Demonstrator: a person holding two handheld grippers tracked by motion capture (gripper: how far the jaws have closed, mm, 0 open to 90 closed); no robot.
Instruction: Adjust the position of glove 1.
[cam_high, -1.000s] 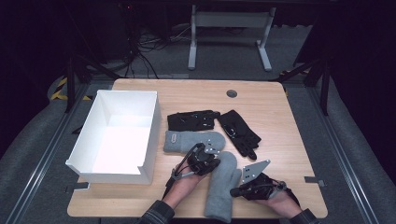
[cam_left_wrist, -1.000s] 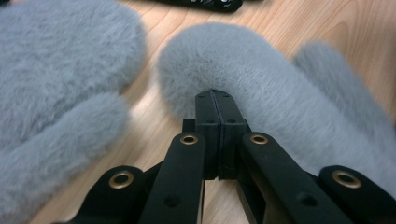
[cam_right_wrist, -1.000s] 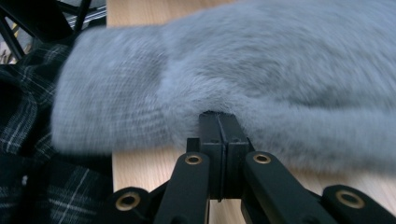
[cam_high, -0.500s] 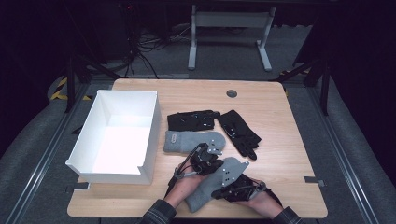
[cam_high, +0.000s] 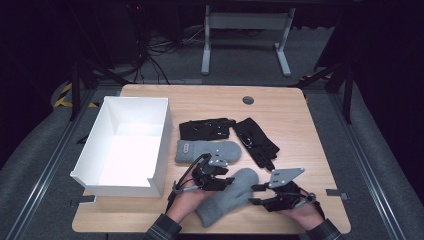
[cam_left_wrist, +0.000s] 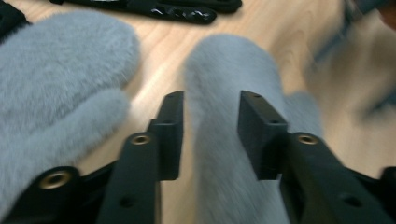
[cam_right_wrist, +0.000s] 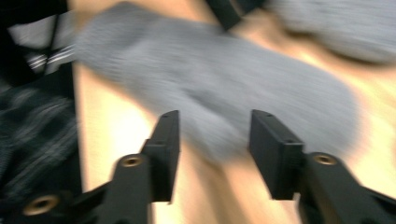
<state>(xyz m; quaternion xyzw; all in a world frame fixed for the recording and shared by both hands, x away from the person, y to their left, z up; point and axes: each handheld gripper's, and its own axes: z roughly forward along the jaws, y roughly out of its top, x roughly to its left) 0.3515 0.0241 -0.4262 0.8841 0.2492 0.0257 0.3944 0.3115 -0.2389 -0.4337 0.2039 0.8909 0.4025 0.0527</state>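
Observation:
A grey mitten (cam_high: 226, 196) lies slanted near the table's front edge, its tip up and to the right. My left gripper (cam_high: 228, 180) hovers at its left side. In the left gripper view the jaws (cam_left_wrist: 210, 107) stand apart, having just been opening, with the mitten (cam_left_wrist: 233, 79) running between them, unpressed. My right gripper (cam_high: 256, 193) sits just right of the mitten; its jaws (cam_right_wrist: 215, 126) have also just been opening, and the blurred mitten (cam_right_wrist: 224, 84) lies just beyond them. A second grey mitten (cam_high: 207, 150) lies flat behind.
A white open box (cam_high: 160, 145) stands at the left of the wooden table (cam_high: 300, 130). Two black gloves (cam_high: 206, 128) (cam_high: 256, 141) lie behind the mittens. A round grommet (cam_high: 248, 100) sits near the far edge. Bare wood stretches to the right.
The front mitten has swung from lying nearly straight to lying slanted. The right gripper came in over it, then drew back to its right. Both grippers let go.

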